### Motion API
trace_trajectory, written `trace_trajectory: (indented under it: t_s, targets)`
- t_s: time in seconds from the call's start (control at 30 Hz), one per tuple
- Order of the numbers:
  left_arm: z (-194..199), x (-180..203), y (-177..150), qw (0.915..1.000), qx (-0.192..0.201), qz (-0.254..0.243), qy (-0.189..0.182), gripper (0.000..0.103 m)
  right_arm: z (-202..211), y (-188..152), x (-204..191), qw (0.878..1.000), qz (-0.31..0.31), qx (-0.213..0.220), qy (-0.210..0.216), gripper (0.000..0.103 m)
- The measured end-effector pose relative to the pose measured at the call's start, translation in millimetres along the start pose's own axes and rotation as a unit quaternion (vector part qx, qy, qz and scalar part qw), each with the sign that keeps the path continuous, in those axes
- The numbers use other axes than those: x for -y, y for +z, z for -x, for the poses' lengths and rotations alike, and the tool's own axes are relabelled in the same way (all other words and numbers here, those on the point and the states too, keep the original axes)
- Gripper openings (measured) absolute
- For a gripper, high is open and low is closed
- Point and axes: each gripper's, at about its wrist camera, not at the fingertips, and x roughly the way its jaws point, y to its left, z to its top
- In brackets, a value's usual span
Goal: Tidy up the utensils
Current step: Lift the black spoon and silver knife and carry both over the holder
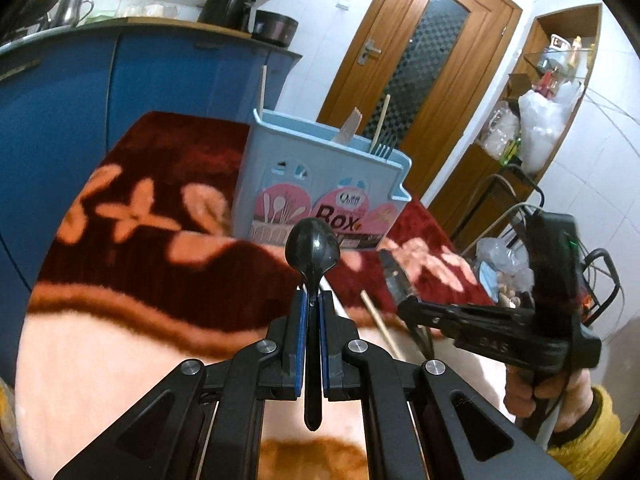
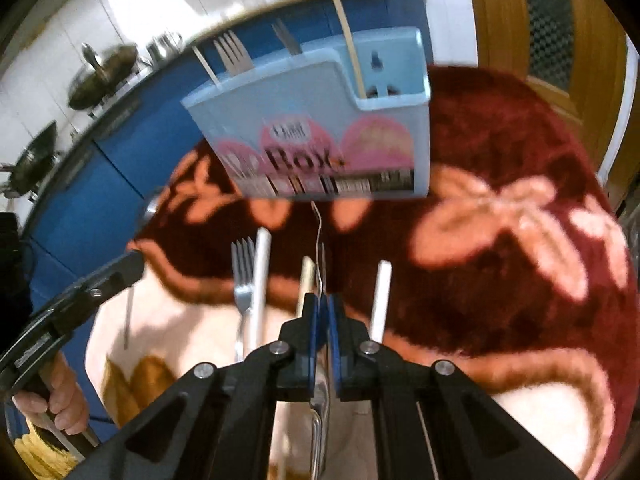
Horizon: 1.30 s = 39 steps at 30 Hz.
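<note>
While clamped narrow on the neck of a black spoon [image 1: 313, 246], left gripper [image 1: 313, 300] hovers over the red flowered cloth [image 1: 160, 264] covering the counter. Spoon's long axis lined up with the jaws: bowl out front, pointing toward the blue utensil box [image 1: 320, 184], handle running straight back between the pads toward the camera. Bowl's rounded back faces the lens.

Right gripper [image 2: 320, 300] down at the cloth, jaws pressed nearly together on a thin metal utensil [image 2: 318, 424]. Seen edge-on, possibly a fork, hard to say. Long axis again along the jaws, slim tip pointing at the box, handle trailing back under the camera.

Loose on the cloth just left of those jaws, all lying roughly parallel and pointing boxward: a steel fork [image 2: 243, 280], a white stick [image 2: 260, 280], a wooden chopstick [image 2: 306, 280]. Another white stick [image 2: 380, 300] to the right.

Box standing upright near the far edge, already holding forks and chopsticks, ends up.
</note>
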Motion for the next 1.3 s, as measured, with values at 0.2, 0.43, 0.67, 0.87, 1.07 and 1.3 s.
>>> trace_trajectory:
  t_s: [0.2,0.43,0.67,0.87,1.07,1.3]
  targets:
    - [5.6,2.2,18.9,0.9994,0.035,0.0,-0.009,0.005,36.2,7.2,-3.5,0.995,0.0,0.097,0.0,0.007]
    - [12.0,5.7,46.5,0.9973,0.073,0.0,-0.005,0.005,60.8,22.9,7.6,0.984,-0.029,0.173,-0.005,0.007]
    - [7.6,12.3,78.6,0.9927,0.119,-0.012,0.01,0.005,84.5,41.5,11.2,0.971,-0.036,0.235,-0.02,0.007]
    - [-6.2,13.9,111.0,0.9868,0.162,0.004,0.001,0.005,102.8,70.2,13.0,0.957,-0.03,0.287,-0.032,0.007]
    - [-24.6,13.6,129.1,0.9779,0.209,0.013,0.005,0.005,101.0,100.9,10.4,0.946,-0.017,0.321,-0.051,0.007]
    - [-52.5,14.4,124.5,0.9651,0.255,-0.022,0.053,0.005,78.4,132.2,12.3,0.934,-0.009,0.354,-0.052,0.007]
